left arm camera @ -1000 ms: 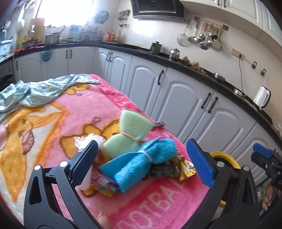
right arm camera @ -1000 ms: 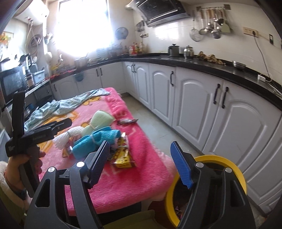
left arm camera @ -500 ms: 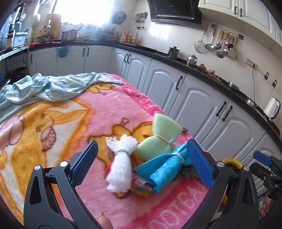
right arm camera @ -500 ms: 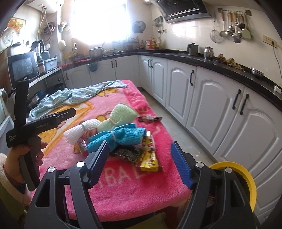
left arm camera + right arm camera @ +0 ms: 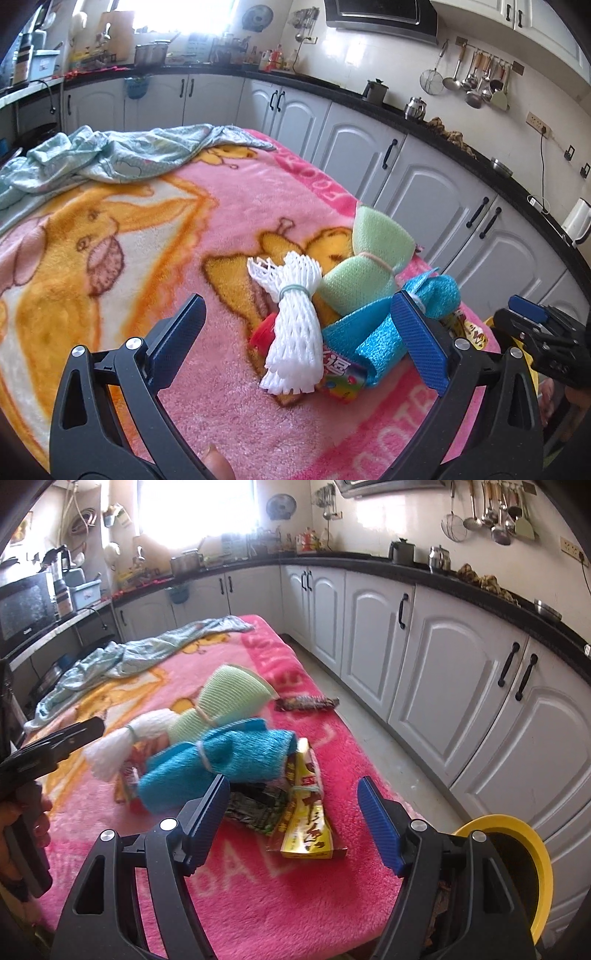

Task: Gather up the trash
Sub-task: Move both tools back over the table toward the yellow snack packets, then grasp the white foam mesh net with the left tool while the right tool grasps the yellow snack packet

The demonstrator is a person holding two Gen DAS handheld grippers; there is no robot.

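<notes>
1. The left gripper (image 5: 295, 339) is hovering with jaws spread wide and gripping nothing; its blue pads (image 5: 419, 341) are framing a white foam net (image 5: 293, 332) at lower centre of the left wrist view.
2. The right gripper (image 5: 293, 823) is likewise gaping, released, above a yellow snack wrapper (image 5: 306, 823) and a dark wrapper (image 5: 255, 808) at centre frame.
3. A blue cloth bundle (image 5: 221, 764) and a green cloth bundle (image 5: 225, 701) are lying just beyond, touching, on the pink blanket (image 5: 258, 893).
4. Another wrapper (image 5: 306, 703) is resting near the blanket's far edge.
5. A yellow-rimmed bin (image 5: 535, 867) is standing at lower right, beside the white cabinets (image 5: 461, 686).
</notes>
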